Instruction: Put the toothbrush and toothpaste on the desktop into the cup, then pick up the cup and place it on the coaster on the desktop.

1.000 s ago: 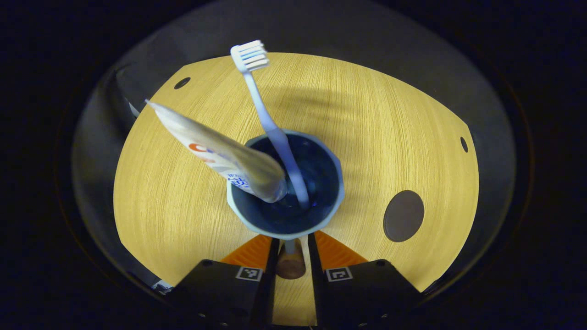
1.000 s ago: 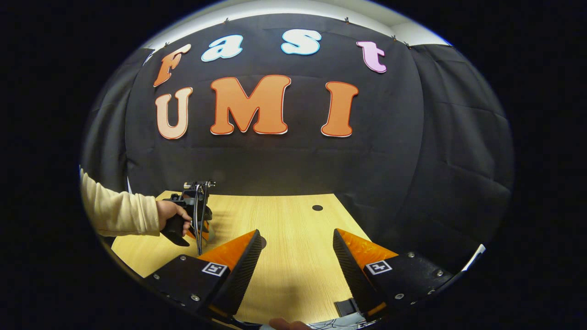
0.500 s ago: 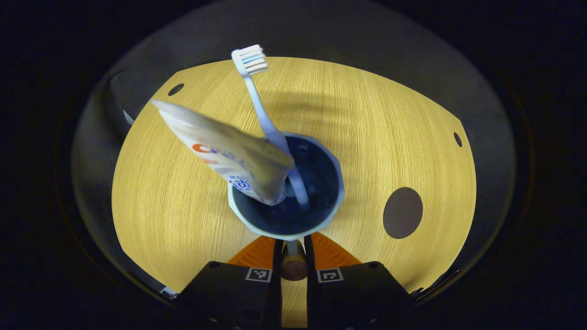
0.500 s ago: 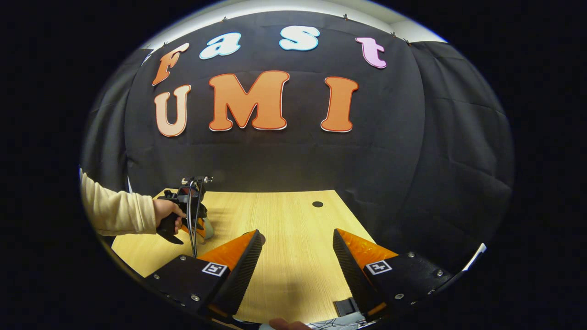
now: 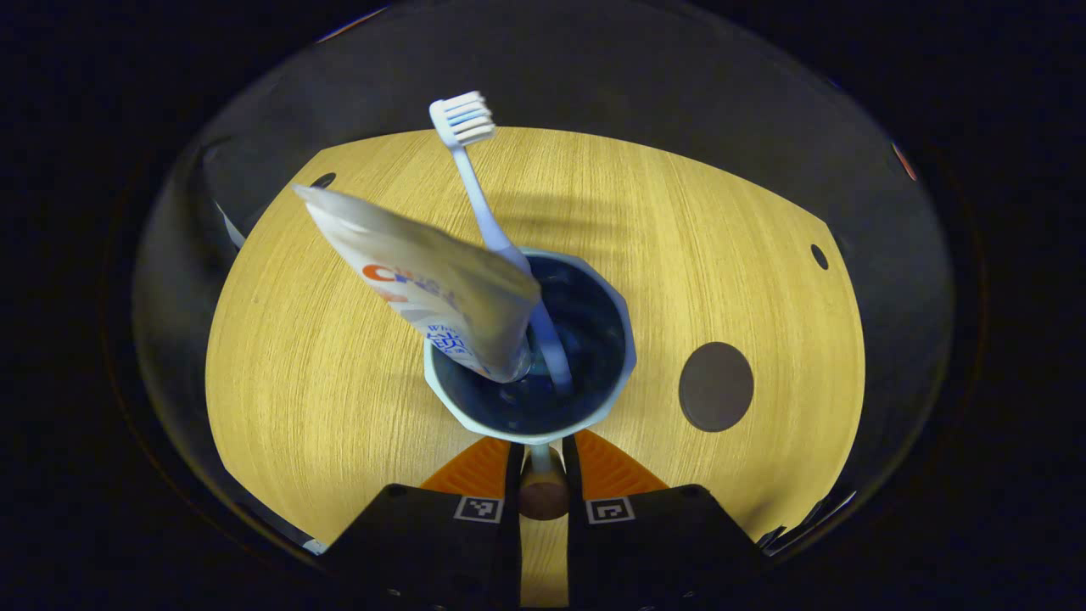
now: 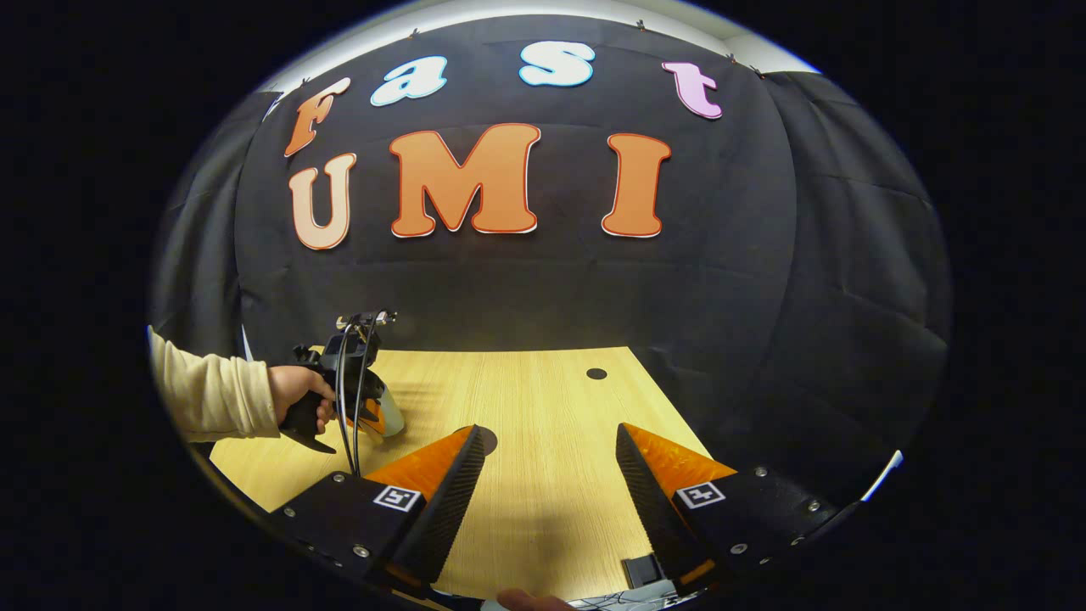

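Observation:
A pale blue cup with a dark inside sits just ahead of my left gripper, which is shut on the cup's brown handle. A light blue toothbrush stands in the cup, bristles up. The white toothpaste tube leans out over the cup's left rim. The dark round coaster lies on the wooden desktop, to the right of the cup. In the right gripper view, a hand holds the left gripper with the cup at far left. My right gripper hangs open over the desk with nothing between its fingers.
The coaster peeks out behind my right gripper's left fingertip. Small dark holes mark the desk corners, one seen as a hole at the back. A cream sleeve reaches in from the left. Black cloth walls surround the desk.
My left gripper closed tighter on the cup handle and rose slightly with the cup. The toothpaste tube swung more upright. The coaster drifted closer in the left gripper view. The right gripper stayed open.

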`<move>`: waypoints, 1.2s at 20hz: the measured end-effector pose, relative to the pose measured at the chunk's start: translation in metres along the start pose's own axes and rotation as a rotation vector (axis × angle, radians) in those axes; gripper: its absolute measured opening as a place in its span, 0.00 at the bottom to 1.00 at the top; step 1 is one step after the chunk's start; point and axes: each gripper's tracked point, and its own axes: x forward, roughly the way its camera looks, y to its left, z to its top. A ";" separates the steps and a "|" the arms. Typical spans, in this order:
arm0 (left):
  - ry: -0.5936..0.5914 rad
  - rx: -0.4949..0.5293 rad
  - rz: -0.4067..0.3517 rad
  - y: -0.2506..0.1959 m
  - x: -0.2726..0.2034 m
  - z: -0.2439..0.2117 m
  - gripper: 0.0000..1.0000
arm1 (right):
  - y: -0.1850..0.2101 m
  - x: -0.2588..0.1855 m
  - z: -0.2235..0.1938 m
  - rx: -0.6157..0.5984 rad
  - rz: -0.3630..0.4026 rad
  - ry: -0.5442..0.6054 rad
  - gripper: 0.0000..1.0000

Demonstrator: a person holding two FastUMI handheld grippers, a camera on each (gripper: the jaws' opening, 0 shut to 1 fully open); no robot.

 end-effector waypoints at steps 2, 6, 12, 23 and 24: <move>-0.015 0.034 -0.018 -0.008 0.000 0.007 0.21 | -0.003 0.003 -0.001 0.007 0.002 0.008 0.94; -0.020 0.110 -0.067 -0.035 0.007 0.021 0.21 | -0.011 0.006 0.001 0.009 -0.011 0.014 0.94; -0.002 0.181 -0.123 -0.078 0.032 0.045 0.21 | -0.033 0.008 -0.002 0.016 -0.058 0.025 0.94; 0.049 0.202 -0.135 -0.103 0.096 0.114 0.21 | -0.071 0.003 -0.017 0.019 -0.130 0.066 0.94; 0.053 0.205 -0.129 -0.103 0.101 0.122 0.21 | -0.072 0.003 -0.018 0.020 -0.133 0.071 0.94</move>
